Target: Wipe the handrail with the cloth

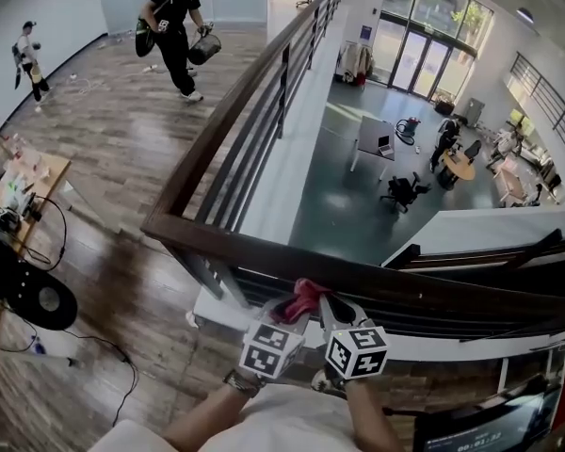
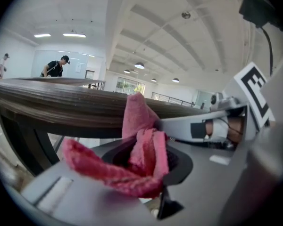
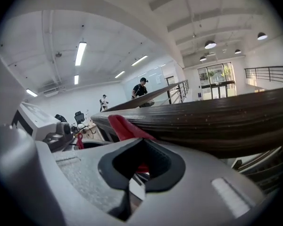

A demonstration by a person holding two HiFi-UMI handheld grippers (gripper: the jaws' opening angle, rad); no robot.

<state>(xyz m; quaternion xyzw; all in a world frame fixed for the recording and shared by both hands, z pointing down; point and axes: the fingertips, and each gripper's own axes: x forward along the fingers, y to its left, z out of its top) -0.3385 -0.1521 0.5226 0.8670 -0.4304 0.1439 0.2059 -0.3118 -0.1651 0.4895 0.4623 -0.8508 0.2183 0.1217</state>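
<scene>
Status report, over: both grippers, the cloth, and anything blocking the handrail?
Left gripper shut on cloth. Right gripper shut on its other end. Cloth bunched at handrail near edge, contact unclear. Nothing on rail top.

head view steeply down onto handrail (image 1: 264, 252); both gripper views close below it, facing up; rail shared.

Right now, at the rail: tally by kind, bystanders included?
Grippers: 2 (left gripper, right gripper)
Pink cloth: 1
Wooden handrail: 1
People on the floor beyond: 2 (person in black, person by the wall)
Total: 6
</scene>
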